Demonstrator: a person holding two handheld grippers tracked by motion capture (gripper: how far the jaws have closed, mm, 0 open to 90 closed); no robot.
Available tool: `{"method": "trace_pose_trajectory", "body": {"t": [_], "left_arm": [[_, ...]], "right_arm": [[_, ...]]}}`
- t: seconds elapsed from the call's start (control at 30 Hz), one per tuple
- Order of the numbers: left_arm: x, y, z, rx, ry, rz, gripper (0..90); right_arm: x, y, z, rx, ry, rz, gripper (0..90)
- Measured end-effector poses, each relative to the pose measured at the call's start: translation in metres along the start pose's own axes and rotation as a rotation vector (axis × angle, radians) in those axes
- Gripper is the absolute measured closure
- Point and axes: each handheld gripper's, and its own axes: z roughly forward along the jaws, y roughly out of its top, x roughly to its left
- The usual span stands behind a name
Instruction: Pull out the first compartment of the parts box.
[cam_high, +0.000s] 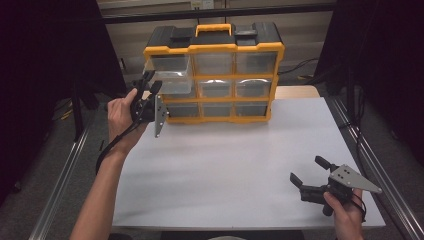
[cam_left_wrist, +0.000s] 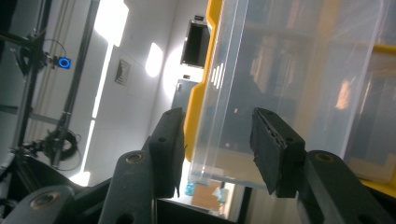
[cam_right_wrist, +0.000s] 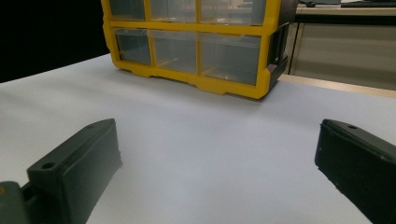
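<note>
Our left gripper (cam_high: 148, 86), jaws parted and pressing nothing, straddles the wall of the pulled-out top-left drawer (cam_high: 172, 75) of the yellow organiser (cam_high: 215, 48) at the table's (cam_high: 225, 165) far edge. Left this far out, the drawer could tip or slide free if nudged. Every drawer appears empty; our right gripper (cam_high: 306, 172) rests unclenched

Left gripper (cam_left_wrist: 217, 149) sits with jaws parted around the clear drawer's (cam_left_wrist: 280, 79) corner edge, pads off the plastic, yellow cabinet frame (cam_left_wrist: 201, 93) just behind.
</note>
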Motion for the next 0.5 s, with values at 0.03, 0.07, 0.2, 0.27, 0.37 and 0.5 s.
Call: {"method": "trace_pose_trajectory", "body": {"t": [0.03,0.07,0.2,0.27,0.37,0.5], "left_arm": [[-0.0014,-0.0005,0.0000,0.002,-0.007,-0.028,48.4],[-0.0011,-0.0007,0.0003,0.000,-0.018,-0.035,48.4],[-0.0007,-0.0010,0.0009,0.006,-0.010,-0.059,40.1],[-0.0007,-0.0013,0.0016,0.004,-0.011,-0.072,36.8],[-0.0039,-0.0013,0.0022,0.003,-0.019,-0.131,29.5],[-0.0035,-0.0011,0.0013,0.012,-0.032,-0.201,21.5]], "right_arm": [[-0.0006,-0.0001,0.0022,0.001,0.001,0.009,0.0],[-0.0006,-0.0001,0.0022,0.001,0.001,0.009,0.0],[-0.0014,0.0002,0.0068,0.004,0.009,0.007,0.0],[-0.0010,0.0003,0.0078,0.007,0.014,0.004,0.0],[0.0002,0.0004,0.0072,0.003,0.014,0.001,0.0],[0.0003,0.0006,0.0037,0.003,0.014,-0.002,0.0]]}}
